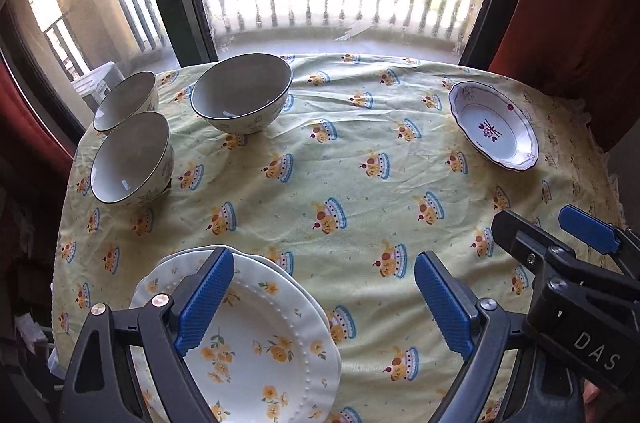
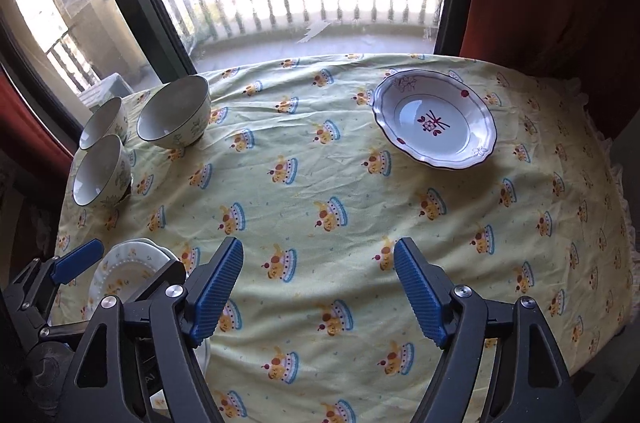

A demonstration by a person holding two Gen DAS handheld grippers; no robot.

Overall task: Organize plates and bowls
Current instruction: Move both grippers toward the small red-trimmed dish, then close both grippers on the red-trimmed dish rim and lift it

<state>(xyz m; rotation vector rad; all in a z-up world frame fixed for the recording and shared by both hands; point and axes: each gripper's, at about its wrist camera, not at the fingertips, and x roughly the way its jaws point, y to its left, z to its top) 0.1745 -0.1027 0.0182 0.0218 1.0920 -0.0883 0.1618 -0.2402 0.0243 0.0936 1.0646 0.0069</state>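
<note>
Pale-yellow printed tablecloth (image 2: 320, 183) covers the table. Stacked white floral plates (image 1: 256, 335) near-left, scalloped white dish with purple motif (image 2: 436, 121) far-right, three grey-lined ceramic bowls (image 1: 242, 93) far-left. Left gripper (image 1: 324, 299) spread above the plates; right gripper (image 2: 318, 287) spread, empty.

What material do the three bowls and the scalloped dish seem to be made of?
The three bowls look like glazed ceramic: glossy grey insides with highlights and thin dark rims. The scalloped dish looks like glazed porcelain or perhaps melamine: smooth, shiny white with painted motifs.
</note>
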